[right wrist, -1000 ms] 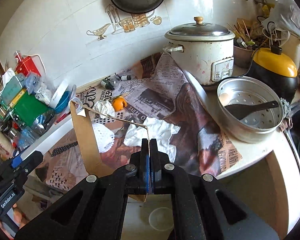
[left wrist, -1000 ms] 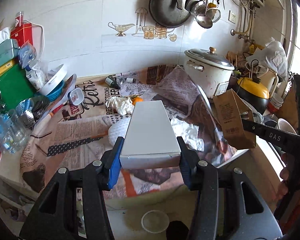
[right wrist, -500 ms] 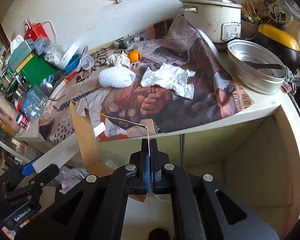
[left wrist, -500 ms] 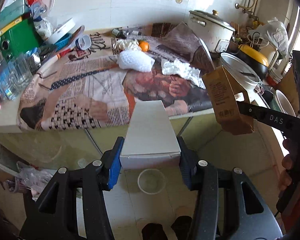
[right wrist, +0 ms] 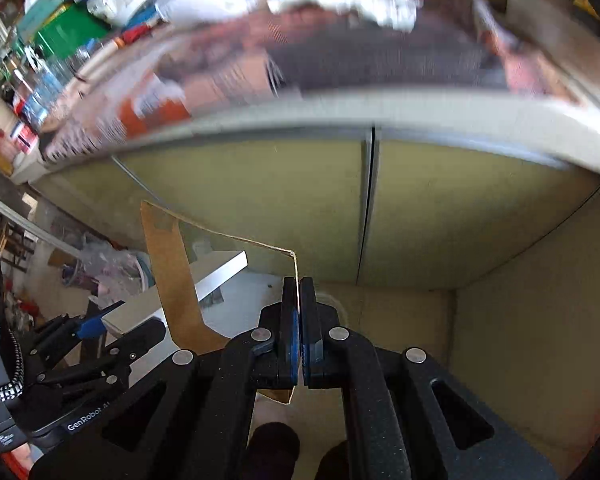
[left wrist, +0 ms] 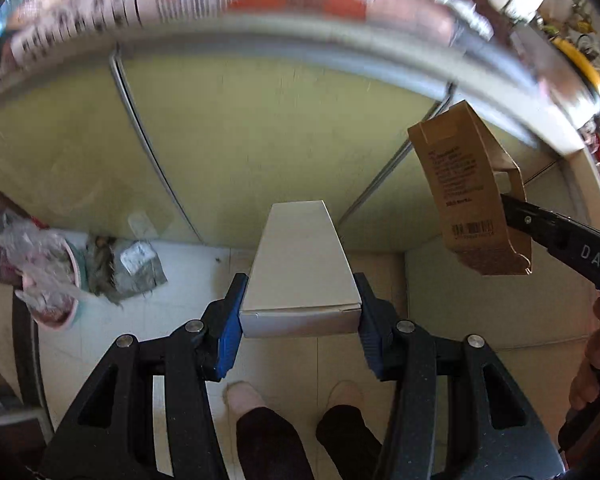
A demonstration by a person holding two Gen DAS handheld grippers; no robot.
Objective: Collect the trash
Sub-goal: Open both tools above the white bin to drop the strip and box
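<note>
The left gripper [left wrist: 300, 316] clamps a white box [left wrist: 300, 276] by its two long sides, blue pads [left wrist: 230, 334] pressed flat against the cardboard, the box pointing out over the tiled floor [left wrist: 180, 320]. The right gripper [right wrist: 299, 332] has its fingers nearly together, pinching only the thin edge of a brown carton [left wrist: 470, 192], which hangs to one side of the jaws. Both are held low in front of the yellow-green cabinet doors [left wrist: 260, 140], below the cluttered counter. A pink bin [left wrist: 54, 280] lined with plastic stands on the floor to the left. The carton looks the likelier casualty: gripped by one flap, it could swing or tear free. A release short of the bin would leave either piece on the tiles.
</note>
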